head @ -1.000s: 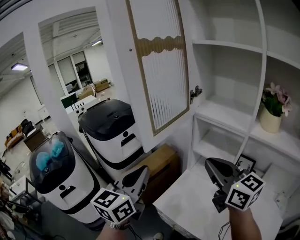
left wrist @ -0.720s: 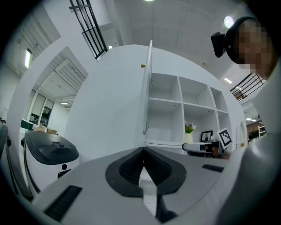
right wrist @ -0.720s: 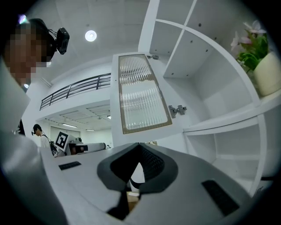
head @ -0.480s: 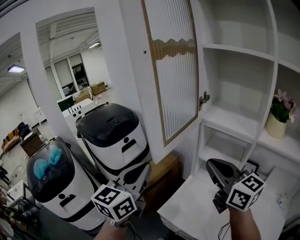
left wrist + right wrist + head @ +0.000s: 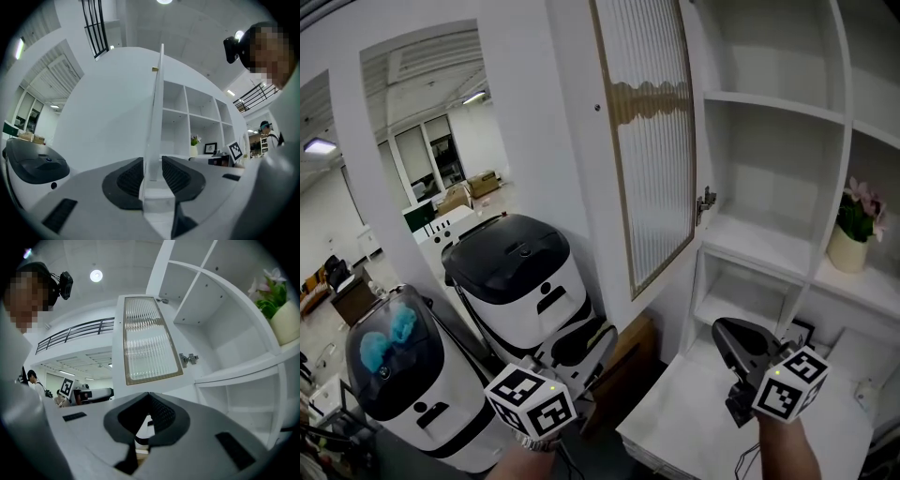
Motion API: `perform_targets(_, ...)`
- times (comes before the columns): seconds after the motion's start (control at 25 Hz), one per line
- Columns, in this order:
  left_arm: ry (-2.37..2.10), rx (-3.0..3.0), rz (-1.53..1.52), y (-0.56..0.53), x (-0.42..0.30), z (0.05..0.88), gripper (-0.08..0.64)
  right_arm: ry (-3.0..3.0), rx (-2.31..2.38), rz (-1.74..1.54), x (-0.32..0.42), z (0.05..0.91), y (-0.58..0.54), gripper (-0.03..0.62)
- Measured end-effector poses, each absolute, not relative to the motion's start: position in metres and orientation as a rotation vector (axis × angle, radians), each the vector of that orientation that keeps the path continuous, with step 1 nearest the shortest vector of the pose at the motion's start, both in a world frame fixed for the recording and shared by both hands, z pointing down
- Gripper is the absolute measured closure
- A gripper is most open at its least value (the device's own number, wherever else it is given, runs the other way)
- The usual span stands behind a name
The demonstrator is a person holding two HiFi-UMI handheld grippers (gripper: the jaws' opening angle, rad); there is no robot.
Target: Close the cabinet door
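Left gripper view shows the left gripper (image 5: 152,165) opening its jaws astride the cabinet door (image 5: 157,103) edge, ready to swing it shut. The right gripper (image 5: 149,397) is closed and empty.

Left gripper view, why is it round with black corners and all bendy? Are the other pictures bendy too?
Left gripper view: a wide-angle lens bows the cabinet shelves and darkens the corners, and a ceiling lamp glares at the top. Right gripper view: the same round bending, with a second lamp glowing bright. Head view: milder, yet the cabinet door still looks slanted.
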State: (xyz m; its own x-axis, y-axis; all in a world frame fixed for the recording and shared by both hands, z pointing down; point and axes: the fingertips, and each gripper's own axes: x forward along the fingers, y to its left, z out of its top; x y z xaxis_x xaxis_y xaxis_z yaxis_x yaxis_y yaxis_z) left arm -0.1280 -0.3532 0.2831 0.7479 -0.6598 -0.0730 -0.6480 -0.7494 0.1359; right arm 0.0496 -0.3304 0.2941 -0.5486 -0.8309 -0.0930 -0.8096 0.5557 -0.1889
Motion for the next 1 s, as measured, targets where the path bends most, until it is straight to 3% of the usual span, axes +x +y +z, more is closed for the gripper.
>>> perform_targets(0.36,-0.97,2.884,-0.18,-0.36,-0.114,0.283,0.422,2.579,-1.462,-0.17,0.052,0.293,-0.32,0.588)
perform_targets(1.0,-0.884,2.918,-0.192,-0.354,-0.107,0.282,0.469,2.549,-1.529,-0.136,0.056,0.287,-0.309,0.588)
